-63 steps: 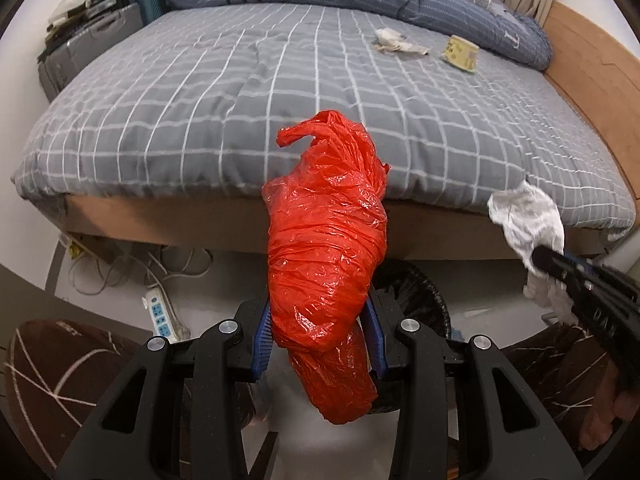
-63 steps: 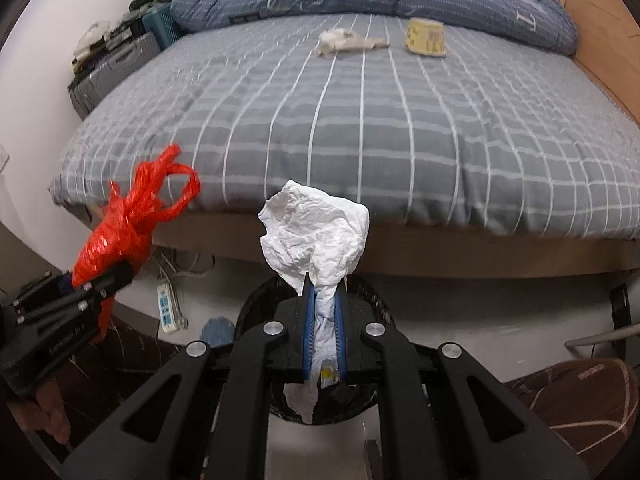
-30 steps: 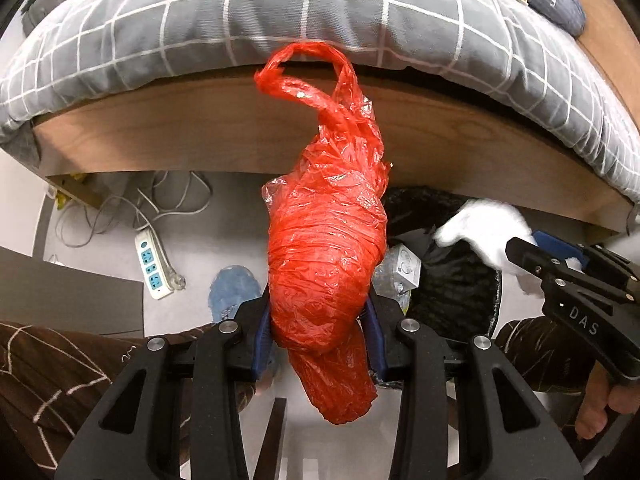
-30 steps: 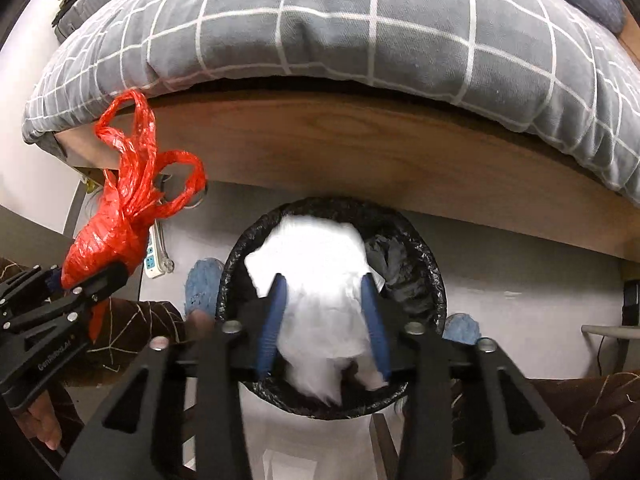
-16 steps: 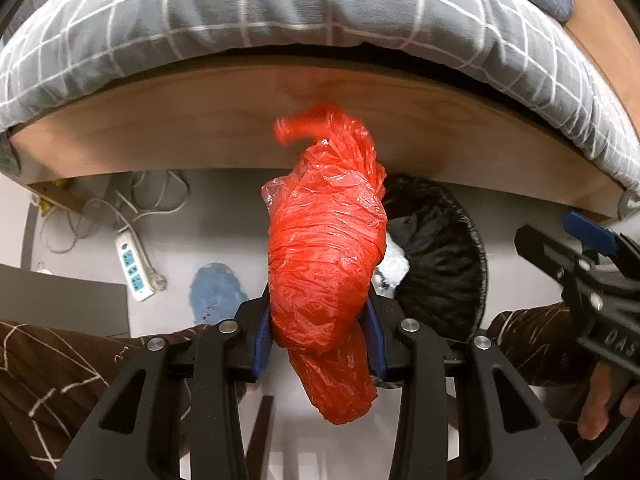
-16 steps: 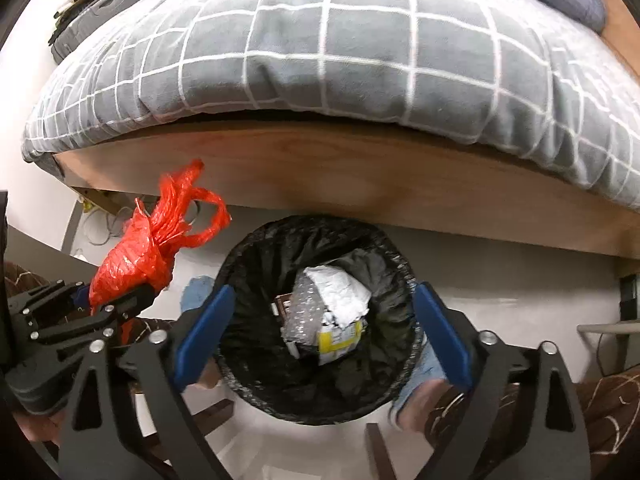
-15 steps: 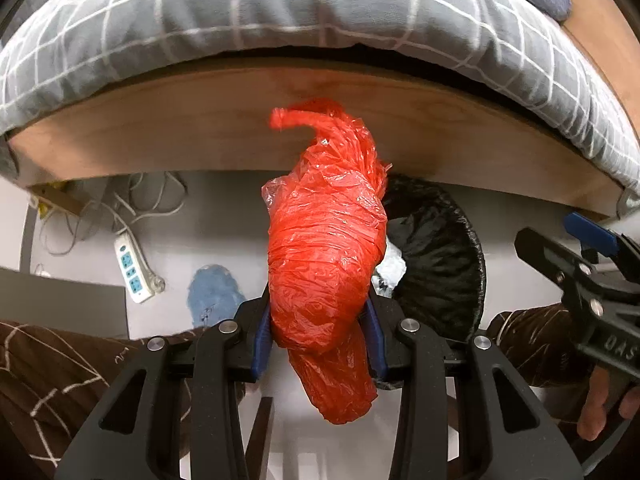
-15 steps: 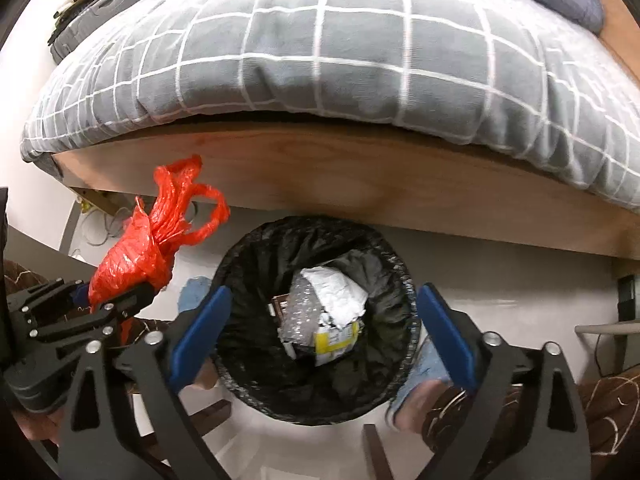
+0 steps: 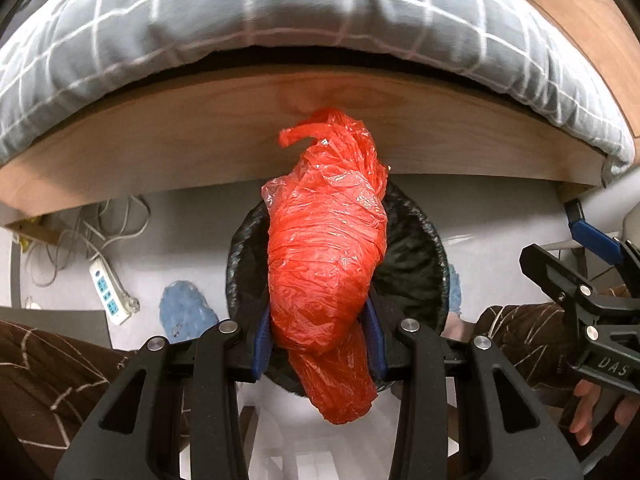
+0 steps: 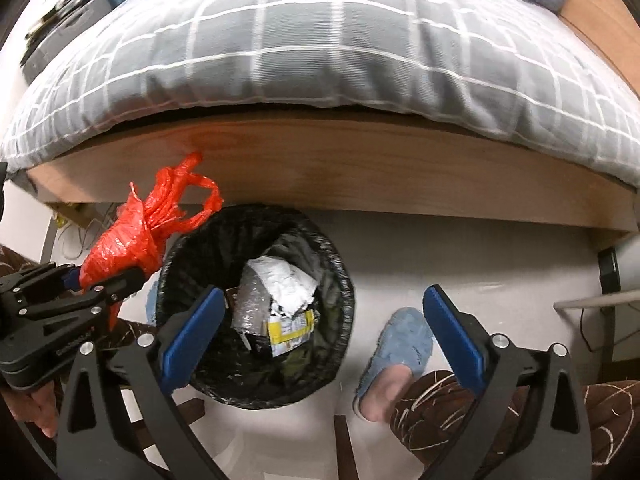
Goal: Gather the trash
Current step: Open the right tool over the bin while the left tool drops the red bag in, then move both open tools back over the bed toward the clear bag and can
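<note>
Both grippers point steeply down at the floor beside the wooden bed frame (image 10: 320, 160). The left gripper (image 9: 318, 336) is clamped on a crumpled red plastic bag (image 9: 326, 264), its blue pads pressing the bundle from both sides; in the left wrist view the bag fills the centre of the frame, directly over the round bin lined with a black plastic bag (image 9: 416, 264). In the right wrist view the same bag (image 10: 132, 236) sits at centre left, beside the bin's (image 10: 192, 248) rim.

The right gripper (image 10: 320, 336) has just been opening and now stands spread wide with nothing between its pads. The white tissue it pinched a second ago is out of its grip, and the bin has slid from under it toward the lower left. Silver-white wrappers and a yellow packet (image 10: 280, 308) lie in the bin. The red bag, earlier left of the bin, now hangs above it.
</note>
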### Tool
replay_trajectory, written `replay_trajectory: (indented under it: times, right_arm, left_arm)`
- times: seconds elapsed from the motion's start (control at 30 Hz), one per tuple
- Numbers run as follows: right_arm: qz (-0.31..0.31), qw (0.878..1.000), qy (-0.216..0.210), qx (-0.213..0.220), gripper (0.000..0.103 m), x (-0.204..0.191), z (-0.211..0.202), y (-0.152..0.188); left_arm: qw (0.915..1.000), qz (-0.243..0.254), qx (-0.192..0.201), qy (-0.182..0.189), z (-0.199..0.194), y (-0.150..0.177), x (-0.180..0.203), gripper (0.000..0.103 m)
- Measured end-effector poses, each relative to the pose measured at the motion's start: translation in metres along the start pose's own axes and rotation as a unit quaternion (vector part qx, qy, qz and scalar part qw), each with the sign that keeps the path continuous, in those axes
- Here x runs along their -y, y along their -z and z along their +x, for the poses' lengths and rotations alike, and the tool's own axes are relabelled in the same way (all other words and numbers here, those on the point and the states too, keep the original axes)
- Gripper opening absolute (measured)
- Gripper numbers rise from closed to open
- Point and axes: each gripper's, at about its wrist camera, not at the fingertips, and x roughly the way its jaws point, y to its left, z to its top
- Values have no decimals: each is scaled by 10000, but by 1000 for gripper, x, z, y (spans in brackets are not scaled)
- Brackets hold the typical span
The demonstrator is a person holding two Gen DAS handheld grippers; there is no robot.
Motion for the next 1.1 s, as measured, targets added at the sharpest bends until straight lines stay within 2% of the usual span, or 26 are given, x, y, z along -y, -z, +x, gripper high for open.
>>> replay_trajectory:
  times: [0.13, 0.23, 0.3, 0.37, 0.43, 0.6, 0.67, 0.8, 0.97, 1.1]
  right_arm:
    - [186, 9998, 24, -11, 95, 15, 0, 2]
    - [272, 9996, 22, 14, 95, 20, -2, 1]
    - [289, 9996, 17, 40, 95, 21, -3, 0]
    - [290, 9996, -28, 47, 95, 19, -1, -1]
    - [268, 9996, -84, 69, 95, 16, -2, -2]
    - [231, 9996, -73, 133, 95, 14, -5, -4]
    - [242, 9993, -35, 273, 95, 14, -11, -7]
    - [218, 9974, -4, 681, 95, 14, -35, -18]
    - [204, 9926, 118, 1195, 95, 14, -65, -34]
    - [219, 9890, 222, 1443, 95, 18, -79, -43]
  left_arm:
    - [9999, 66, 90, 51, 1, -2, 8, 39]
    - [9997, 113, 231, -46, 1, -3, 11, 46]
    - [9994, 91, 331, -88, -2, -4, 12, 65]
    - [9988, 98, 449, -141, -6, -4, 13, 72]
    - [9986, 85, 499, -141, -9, -5, 12, 75]
    - [9970, 14, 755, -169, -23, -8, 10, 95]
    - [9952, -5, 946, -230, -32, -9, 10, 97]
    - [9944, -83, 1038, -185, -46, -14, 8, 97]
    - [9906, -221, 1335, -191, -69, -22, -4, 97]
    - [9882, -353, 1481, -132, -82, -30, -8, 97]
